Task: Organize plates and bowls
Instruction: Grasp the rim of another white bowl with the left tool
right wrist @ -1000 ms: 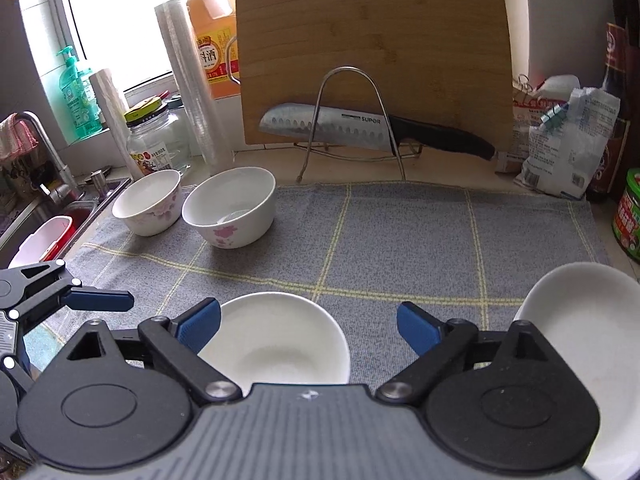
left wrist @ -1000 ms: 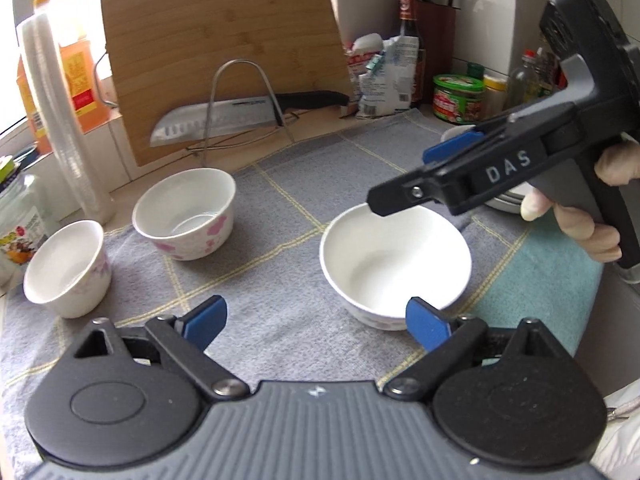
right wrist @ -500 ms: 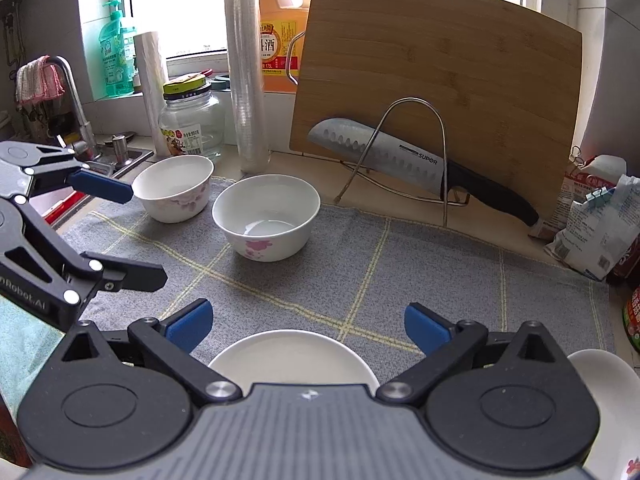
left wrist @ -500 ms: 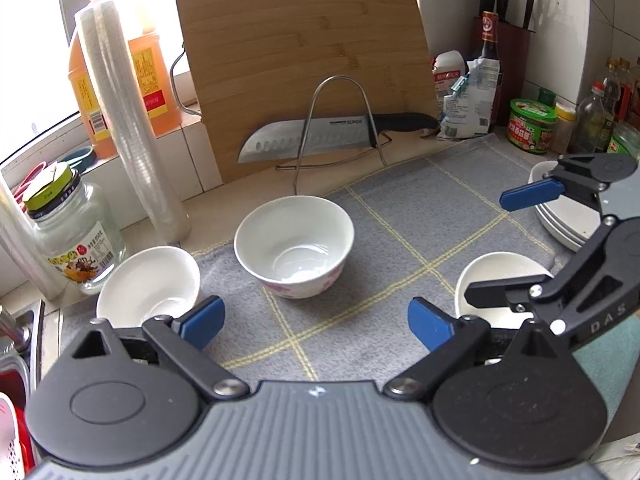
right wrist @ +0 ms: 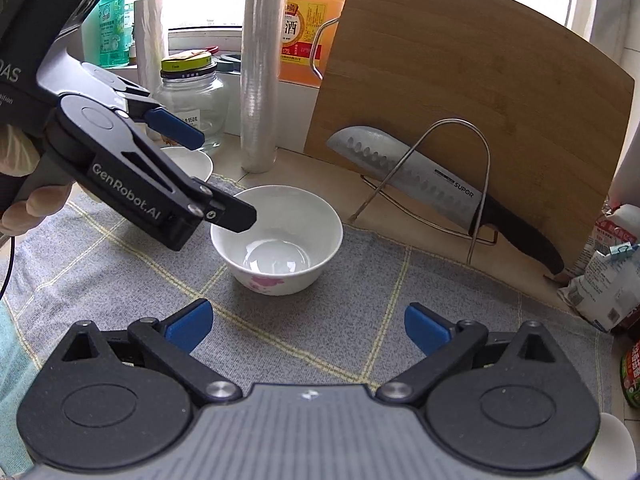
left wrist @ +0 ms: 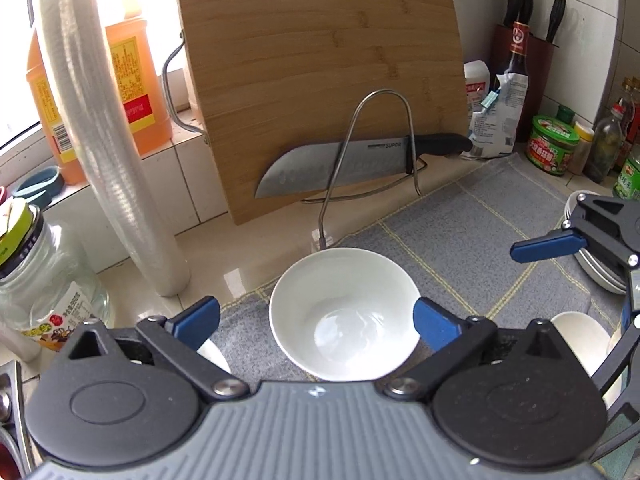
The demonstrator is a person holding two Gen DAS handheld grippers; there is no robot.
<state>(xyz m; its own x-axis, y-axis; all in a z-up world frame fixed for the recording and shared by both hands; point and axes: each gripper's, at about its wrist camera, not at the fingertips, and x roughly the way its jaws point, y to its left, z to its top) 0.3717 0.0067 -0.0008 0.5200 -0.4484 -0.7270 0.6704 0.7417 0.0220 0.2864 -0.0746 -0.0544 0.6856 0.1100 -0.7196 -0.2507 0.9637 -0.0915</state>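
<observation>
Left tongs [left wrist: 316, 322] opening around the flowered bowl [left wrist: 344, 314] near the counter's back edge, nothing pinched; right tongs [right wrist: 308, 324] spread, empty.

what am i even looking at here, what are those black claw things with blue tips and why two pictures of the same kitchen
Those claws are hand-held grippers, not a robot: a person holds one in each hand, and each carries a wide-angle camera looking along its two blue-tipped fingers. One picture comes from the left gripper, the other from the right gripper, so each also catches the other from the side.

On the counter lies a grey checked cloth with a white flowered bowl on it. A second bowl stands behind the left gripper, and stacked plates sit at the far right of the left view. Behind are a cutting board and a knife on a wire rack.

Nothing is held: the left jaws are opening around the flowered bowl without touching it; the right gripper stands wide open.
</observation>
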